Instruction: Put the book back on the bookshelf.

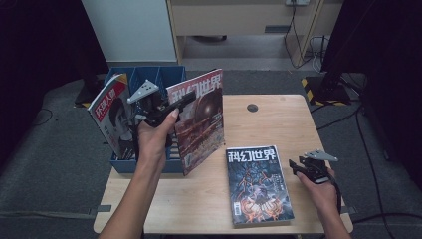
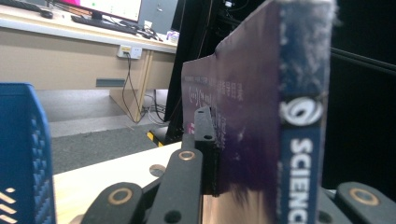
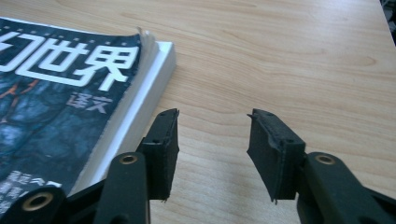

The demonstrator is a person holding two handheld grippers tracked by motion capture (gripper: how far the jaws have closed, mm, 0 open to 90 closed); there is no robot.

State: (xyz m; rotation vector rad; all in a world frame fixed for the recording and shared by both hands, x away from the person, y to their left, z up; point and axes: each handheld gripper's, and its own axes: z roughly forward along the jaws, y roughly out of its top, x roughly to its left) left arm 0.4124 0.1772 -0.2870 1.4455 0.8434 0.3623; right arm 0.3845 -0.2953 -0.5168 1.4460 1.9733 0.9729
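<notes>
My left gripper (image 1: 185,98) is shut on the top edge of a red-covered magazine (image 1: 201,124). The magazine stands upright at the right end of a blue crate (image 1: 149,166). In the left gripper view its spine (image 2: 300,140) rises between the jaws and one black finger (image 2: 205,135) presses its back cover. A dark blue magazine (image 1: 259,184) lies flat on the wooden table (image 1: 278,114). My right gripper (image 1: 302,167) sits low just right of it, open. In the right gripper view the gripper (image 3: 212,149) holds nothing, with the flat magazine's corner (image 3: 154,53) to its left.
A second magazine with a red and white cover (image 1: 112,112) leans in the crate's left part. The crate wall (image 2: 23,154) is close at the left of the left gripper view. A round hole (image 1: 252,107) marks the table's far side. Cables lie on the floor beyond.
</notes>
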